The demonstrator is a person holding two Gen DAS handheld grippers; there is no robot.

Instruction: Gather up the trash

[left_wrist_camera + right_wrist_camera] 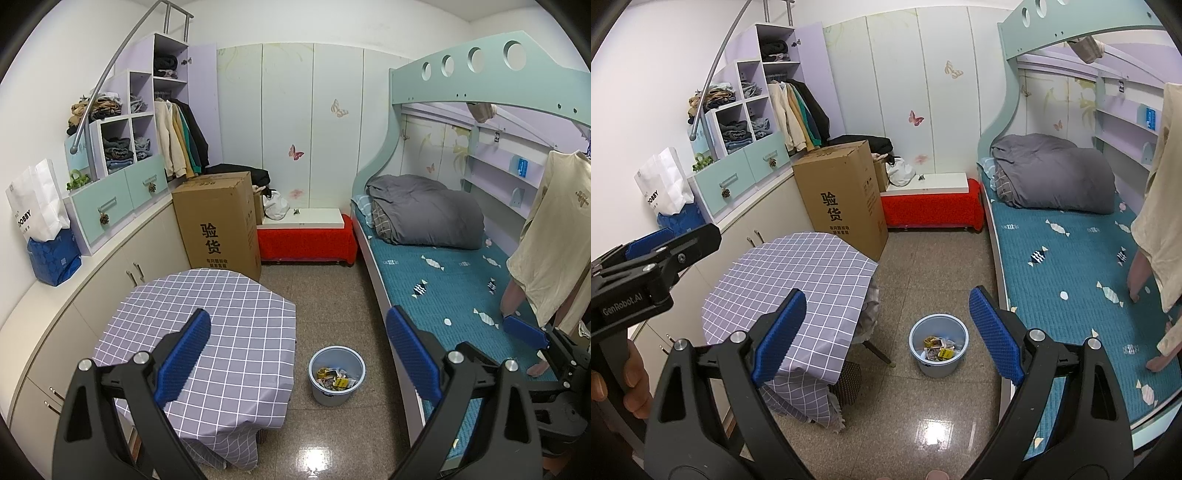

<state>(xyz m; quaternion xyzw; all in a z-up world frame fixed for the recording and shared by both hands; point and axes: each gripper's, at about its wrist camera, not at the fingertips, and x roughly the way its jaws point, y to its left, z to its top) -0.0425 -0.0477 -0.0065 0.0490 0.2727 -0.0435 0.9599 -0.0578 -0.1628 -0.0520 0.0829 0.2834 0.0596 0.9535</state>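
Speckled glossy floor tiles [923,280] bear a round plastic bin [938,345] of crumpled wrappers [940,349].

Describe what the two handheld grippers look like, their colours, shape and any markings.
Both look alike: matte black angular frames with triangular cut-outs and round silver pivot bolts, each finger faced with a blue ribbed pad. The left gripper and the right gripper share this build. Seen from the right wrist camera, the left gripper's black body carries white "GenRobot.AI" lettering. No cables show. A bare hand grips its handle.

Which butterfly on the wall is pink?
The lower butterfly, nearest the cardboard box, is pink. The upper butterfly is pale cream.
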